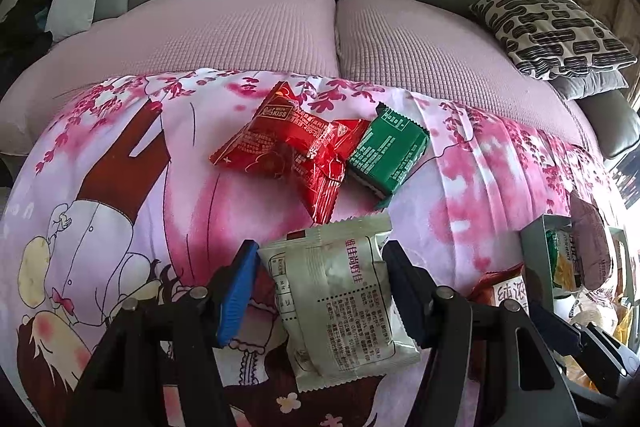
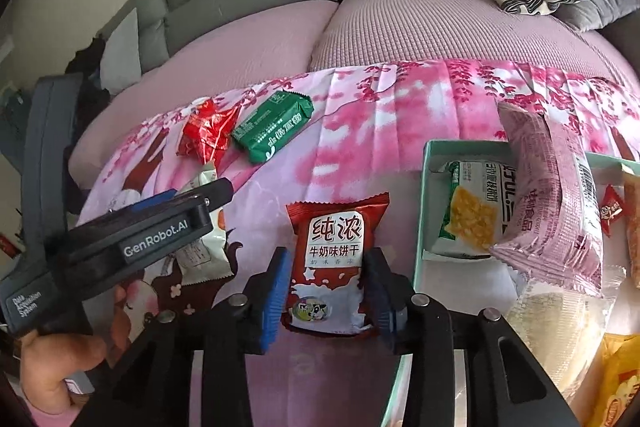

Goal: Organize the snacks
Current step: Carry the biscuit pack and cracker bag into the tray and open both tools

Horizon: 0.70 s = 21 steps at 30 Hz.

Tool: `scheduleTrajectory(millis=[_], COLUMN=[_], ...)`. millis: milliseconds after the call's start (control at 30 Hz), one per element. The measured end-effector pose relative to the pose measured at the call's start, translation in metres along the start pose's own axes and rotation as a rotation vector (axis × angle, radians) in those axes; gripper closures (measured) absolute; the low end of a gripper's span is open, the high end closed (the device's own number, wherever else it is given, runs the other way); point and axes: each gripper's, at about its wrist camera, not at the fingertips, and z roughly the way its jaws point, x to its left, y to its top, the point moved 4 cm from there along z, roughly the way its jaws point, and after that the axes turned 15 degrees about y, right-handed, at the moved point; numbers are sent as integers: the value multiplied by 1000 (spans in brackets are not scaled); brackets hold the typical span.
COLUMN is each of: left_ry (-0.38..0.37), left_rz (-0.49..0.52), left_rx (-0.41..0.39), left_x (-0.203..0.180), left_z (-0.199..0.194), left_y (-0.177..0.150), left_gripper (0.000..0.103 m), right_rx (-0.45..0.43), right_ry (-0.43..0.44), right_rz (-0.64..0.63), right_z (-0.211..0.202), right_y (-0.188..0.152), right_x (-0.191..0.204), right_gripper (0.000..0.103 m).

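From the left wrist camera, the left gripper stands half open astride a pale grey snack packet on the floral cloth, both pads at its edges. From the right wrist camera, the right gripper brackets a red milk-biscuit packet beside the mint-green box; whether the pads press it is unclear

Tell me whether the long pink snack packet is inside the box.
Partly: the long pink snack packet leans across the teal box's rim, one end sticking out.
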Motion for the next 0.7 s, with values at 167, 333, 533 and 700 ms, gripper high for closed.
scheduleTrajectory(millis=[167,333,533,700], left_ry=[5,11,11,13], left_rz=[4,12,17,19], left_rx=[7,16,17,19], left_x=[0,-2,-2,-3], left_z=[2,4,4,4], left_y=[-1,-2,-2,-2], left_gripper=[38,38,38,38], right_rx=[20,57,67,66], right_ry=[-31,-110,-140,-145], right_rz=[-28,-101,-130,-135], right_z=[4,13,15,15], right_y=[-2,-6,-8,-8], right_x=[4,13,14,15], right_gripper=[59,56,56,58])
